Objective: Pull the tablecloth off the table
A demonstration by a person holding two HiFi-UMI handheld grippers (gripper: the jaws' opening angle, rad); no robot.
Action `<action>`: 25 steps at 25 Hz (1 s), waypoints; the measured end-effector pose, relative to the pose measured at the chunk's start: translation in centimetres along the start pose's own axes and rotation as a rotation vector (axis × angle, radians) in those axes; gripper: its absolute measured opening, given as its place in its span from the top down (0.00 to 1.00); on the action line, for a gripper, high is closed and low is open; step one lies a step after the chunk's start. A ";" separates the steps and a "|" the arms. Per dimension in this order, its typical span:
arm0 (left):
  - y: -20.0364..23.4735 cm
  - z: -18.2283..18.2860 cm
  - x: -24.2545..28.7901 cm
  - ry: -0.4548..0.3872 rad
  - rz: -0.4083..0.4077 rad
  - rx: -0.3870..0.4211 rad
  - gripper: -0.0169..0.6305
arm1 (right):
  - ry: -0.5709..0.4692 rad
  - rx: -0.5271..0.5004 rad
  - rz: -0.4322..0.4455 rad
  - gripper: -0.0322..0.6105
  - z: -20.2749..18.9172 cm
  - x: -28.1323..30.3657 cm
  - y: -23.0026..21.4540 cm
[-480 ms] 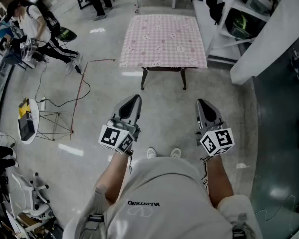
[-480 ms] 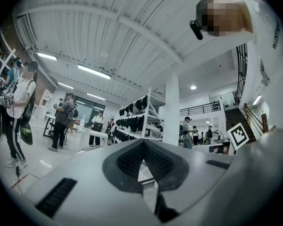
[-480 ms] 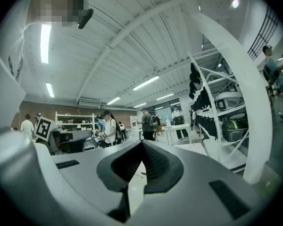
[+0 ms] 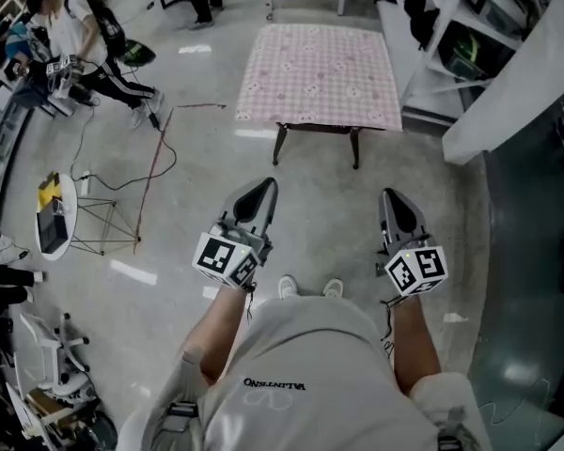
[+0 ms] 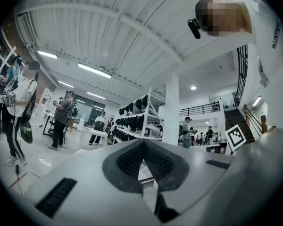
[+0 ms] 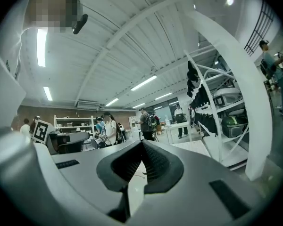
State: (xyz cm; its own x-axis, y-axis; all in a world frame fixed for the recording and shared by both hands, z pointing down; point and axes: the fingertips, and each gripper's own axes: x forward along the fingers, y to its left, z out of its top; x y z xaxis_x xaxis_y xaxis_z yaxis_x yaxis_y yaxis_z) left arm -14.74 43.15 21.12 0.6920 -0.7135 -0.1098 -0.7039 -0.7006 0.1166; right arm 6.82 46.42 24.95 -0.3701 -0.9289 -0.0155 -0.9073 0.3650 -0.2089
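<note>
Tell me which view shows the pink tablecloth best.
The head view. It shows the whole tablecloth spread flat over the table, with all four edges visible. The left and right gripper views aim higher, past their own shut jaws; no pink cloth can be made out in either.

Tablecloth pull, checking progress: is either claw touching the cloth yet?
Apart. In the head view, a stretch of floor separates the left claw and right claw from the tablecloth draping the table.

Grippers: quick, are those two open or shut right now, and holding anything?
Left gripper: jaws shut, holding nothing.
Right gripper: jaws shut, holding nothing.
</note>
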 end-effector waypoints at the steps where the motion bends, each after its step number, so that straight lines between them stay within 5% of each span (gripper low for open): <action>1: 0.2 -0.1 -0.1 0.001 -0.001 0.005 0.97 | 0.002 0.002 -0.004 0.93 -0.1 0.2 0.0; 25: 4.2 -2.5 -2.2 0.054 -0.070 -0.068 0.97 | 0.038 -0.007 -0.048 0.94 -2.0 3.7 3.3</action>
State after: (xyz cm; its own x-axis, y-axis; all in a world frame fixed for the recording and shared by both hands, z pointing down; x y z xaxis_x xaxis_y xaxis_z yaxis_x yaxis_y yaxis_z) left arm -18.82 41.84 24.36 0.7481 -0.6603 -0.0667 -0.6424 -0.7457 0.1770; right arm 2.08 44.35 26.15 -0.3333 -0.9423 0.0313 -0.9254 0.3206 -0.2020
